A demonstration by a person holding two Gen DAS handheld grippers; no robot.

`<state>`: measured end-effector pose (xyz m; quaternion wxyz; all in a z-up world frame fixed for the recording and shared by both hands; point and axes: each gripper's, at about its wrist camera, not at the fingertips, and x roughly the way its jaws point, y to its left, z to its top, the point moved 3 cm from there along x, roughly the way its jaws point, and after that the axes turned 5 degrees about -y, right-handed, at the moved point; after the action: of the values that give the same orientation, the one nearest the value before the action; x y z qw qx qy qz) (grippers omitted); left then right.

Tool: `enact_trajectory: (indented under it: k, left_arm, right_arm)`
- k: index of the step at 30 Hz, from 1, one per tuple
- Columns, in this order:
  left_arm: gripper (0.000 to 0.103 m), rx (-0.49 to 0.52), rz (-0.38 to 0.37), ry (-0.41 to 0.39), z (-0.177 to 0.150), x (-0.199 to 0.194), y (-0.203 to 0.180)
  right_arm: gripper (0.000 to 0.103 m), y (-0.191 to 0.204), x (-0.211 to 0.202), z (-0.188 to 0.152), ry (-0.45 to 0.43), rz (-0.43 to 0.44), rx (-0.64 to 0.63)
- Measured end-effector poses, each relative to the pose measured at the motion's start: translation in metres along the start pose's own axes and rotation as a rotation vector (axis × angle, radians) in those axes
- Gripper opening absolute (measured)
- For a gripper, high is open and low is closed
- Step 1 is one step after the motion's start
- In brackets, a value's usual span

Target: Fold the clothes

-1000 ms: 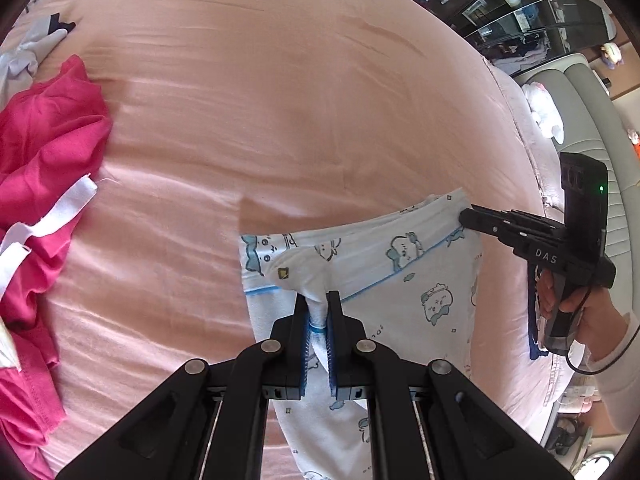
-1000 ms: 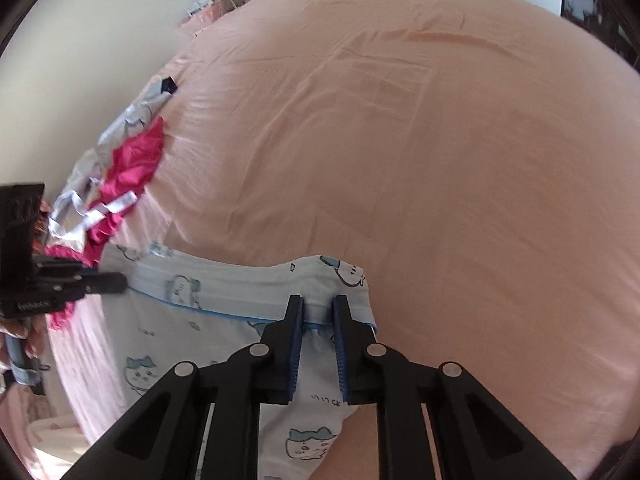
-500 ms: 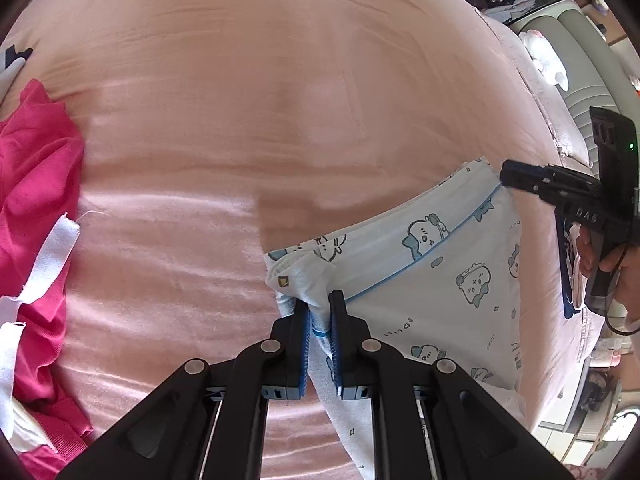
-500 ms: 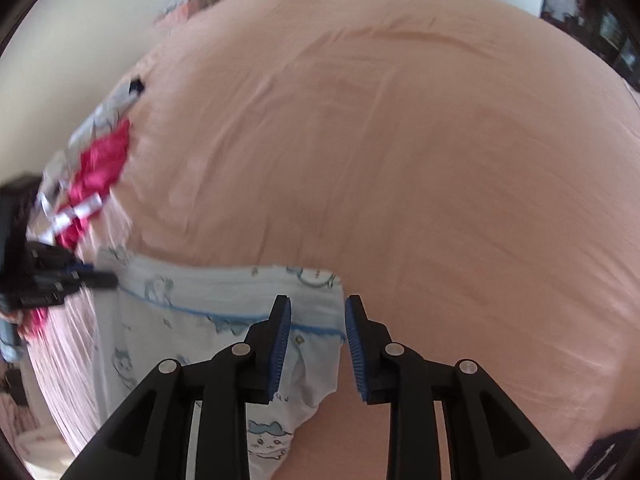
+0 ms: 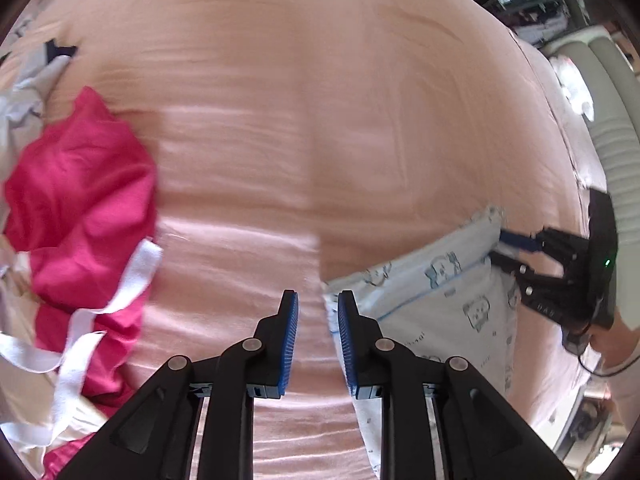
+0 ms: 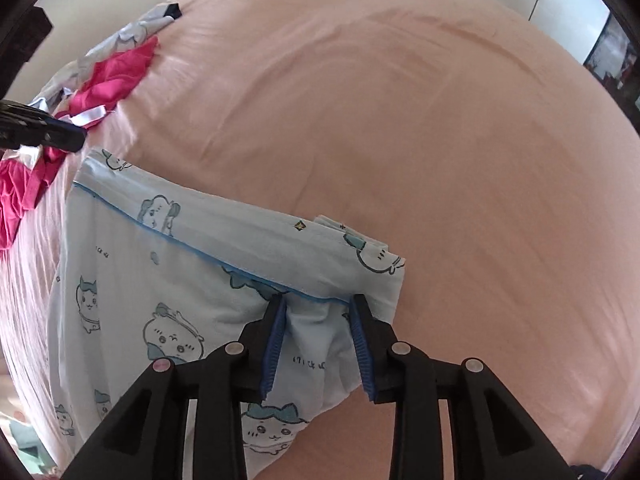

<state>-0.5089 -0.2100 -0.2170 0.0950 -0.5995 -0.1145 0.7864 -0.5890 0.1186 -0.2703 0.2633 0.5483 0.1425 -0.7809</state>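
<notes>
Fingers of the left gripper (image 5: 318,320) parted, having just been opening, nothing but pink bed sheet (image 5: 304,128) in the gap; corner of the pale-blue cartoon-print garment (image 5: 448,304) just beside the right-hand pad, not pinched. Fingers of the right gripper (image 6: 320,332) spread wider, also just been opening, straddling a loose pucker of the same garment (image 6: 168,288) below its blue-piped band, pads not pressing. Both corners let go, then.

Garment lying on the bed, banded edge stretched fairly straight from one gripper to the other, body of the cloth running back toward the person and partly out of view. Looks laid out, or perhaps folded once already; cannot tell which, since layers along the band hint at a doubled edge without proving it. Small wrinkle under the right fingers not yet smoothed.

Left to do, by this reckoning: further folds to bring this piece down to a compact shape, then the rest. Crumpled magenta garment with white ribbon trim (image 5: 80,184) heaped at the bed's far side, untouched, with a grey-white item (image 6: 120,40) beyond it, likewise unfolded. Early in the job overall, most of the pile waiting.
</notes>
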Motion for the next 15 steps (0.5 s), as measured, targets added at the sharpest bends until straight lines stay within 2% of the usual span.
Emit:
enact_trajectory:
  k: [2,5,6,8,9,10,11,13,14,15]
  left_arm:
    - [0.018,0.042,-0.080,-0.036,0.001,-0.007,-0.015]
    - [0.018,0.161,-0.112,0.047,-0.003,0.024,-0.048]
    - [0.018,0.179,-0.117,0.083,-0.010,0.037,-0.052]
    - [0.018,0.207,-0.058,0.150,-0.027,0.057,-0.056]
    - [0.014,0.210,-0.046,0.162,-0.030,0.060,-0.051]
    - [0.010,0.184,-0.053,0.152,-0.029,0.056,-0.043]
    - [0.010,0.151,-0.029,0.133,-0.027,0.049,-0.036]
    - [0.010,0.116,0.071,0.074,-0.026,0.029,-0.024]
    - [0.010,0.097,0.080,0.042,-0.027,0.019,-0.023]
    - [0.010,0.074,0.019,0.013,-0.030,0.010,-0.026]
  right_arm:
    - [0.032,-0.005,-0.009,0.007,-0.031,0.028,0.064]
    - [0.033,-0.006,-0.023,0.014,-0.096,0.089,0.122]
    - [0.035,-0.003,-0.020,0.015,-0.081,0.103,0.118]
    - [0.038,0.003,-0.007,0.012,-0.056,0.115,0.095]
    - [0.038,0.007,0.000,0.010,-0.044,0.122,0.083]
    - [0.038,0.003,-0.002,0.009,-0.055,0.146,0.096]
    - [0.038,-0.002,-0.005,0.009,-0.053,0.153,0.115]
    - [0.038,-0.014,-0.022,0.009,-0.067,0.102,0.144]
    - [0.038,-0.020,-0.033,0.009,-0.083,0.078,0.155]
    - [0.038,-0.022,-0.043,0.006,-0.096,0.087,0.172]
